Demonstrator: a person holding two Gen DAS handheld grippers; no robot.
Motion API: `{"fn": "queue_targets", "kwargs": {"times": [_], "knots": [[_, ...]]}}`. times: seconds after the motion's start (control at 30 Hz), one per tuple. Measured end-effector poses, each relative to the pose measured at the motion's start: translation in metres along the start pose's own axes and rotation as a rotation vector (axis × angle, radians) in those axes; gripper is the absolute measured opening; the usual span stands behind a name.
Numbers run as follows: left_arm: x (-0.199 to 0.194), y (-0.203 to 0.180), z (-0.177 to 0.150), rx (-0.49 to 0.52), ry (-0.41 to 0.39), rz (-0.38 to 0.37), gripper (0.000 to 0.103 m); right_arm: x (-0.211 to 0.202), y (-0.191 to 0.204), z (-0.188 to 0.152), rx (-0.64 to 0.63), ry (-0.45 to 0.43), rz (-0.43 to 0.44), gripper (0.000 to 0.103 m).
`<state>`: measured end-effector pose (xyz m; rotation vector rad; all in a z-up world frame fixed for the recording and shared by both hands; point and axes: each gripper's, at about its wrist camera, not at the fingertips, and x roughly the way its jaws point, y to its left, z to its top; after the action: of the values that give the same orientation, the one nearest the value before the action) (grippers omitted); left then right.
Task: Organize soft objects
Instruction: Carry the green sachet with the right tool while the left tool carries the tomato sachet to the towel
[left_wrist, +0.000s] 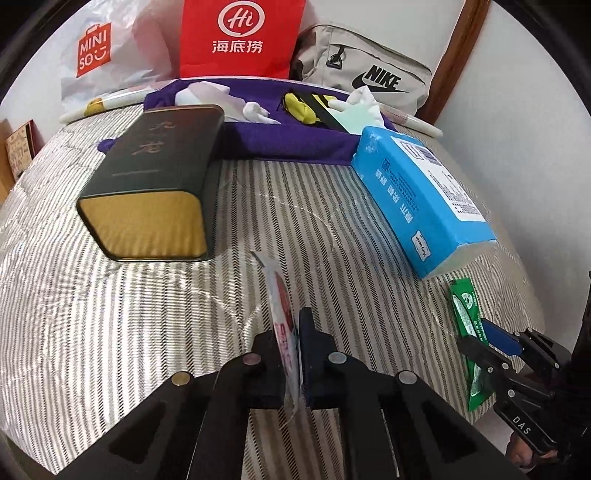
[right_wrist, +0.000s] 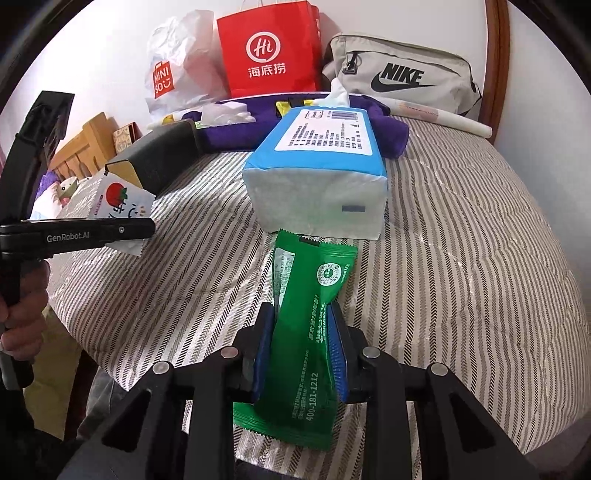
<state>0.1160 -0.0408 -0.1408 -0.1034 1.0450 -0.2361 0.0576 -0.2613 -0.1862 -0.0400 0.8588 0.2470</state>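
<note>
Two grippers, each clamped on a packet above the striped quilt (left_wrist: 110, 314). Left gripper (left_wrist: 291, 343) pinches a thin white sachet (left_wrist: 282, 314) edge-on between its fingers; dark tin (left_wrist: 155, 181) lies ahead to its left, blue tissue pack (left_wrist: 417, 199) ahead to its right. Right gripper (right_wrist: 301, 343) squeezes a green packet (right_wrist: 306, 332) at mid-length, its far end touching or just short of the tissue pack straight ahead.

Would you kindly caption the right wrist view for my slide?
Right gripper shut on a green packet before a blue tissue pack; left gripper holds a white packet.
</note>
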Motion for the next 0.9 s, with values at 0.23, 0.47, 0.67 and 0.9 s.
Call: {"fn": "queue_targets", "kwargs": {"times": [0.23,0.47,0.67,0.9], "knots": [[-0.023,0.01,0.005,-0.017,-0.041,0.001,0.007,-0.02,0.009,0.011,-0.026,-0.017,0.011,0.029],[-0.05,0.018,0.019,-0.029,-0.094,-0.009,0.007,-0.047,0.019,0.033,-0.038,-0.078,0.086,0.029],[-0.065,0.026,0.032,-0.037,-0.125,0.0,0.007,-0.062,0.024,0.056,-0.043,-0.129,0.131,0.029],[-0.07,0.039,0.05,-0.065,-0.145,0.009,0.007,-0.066,0.026,0.081,-0.055,-0.16,0.142,0.029]]}}
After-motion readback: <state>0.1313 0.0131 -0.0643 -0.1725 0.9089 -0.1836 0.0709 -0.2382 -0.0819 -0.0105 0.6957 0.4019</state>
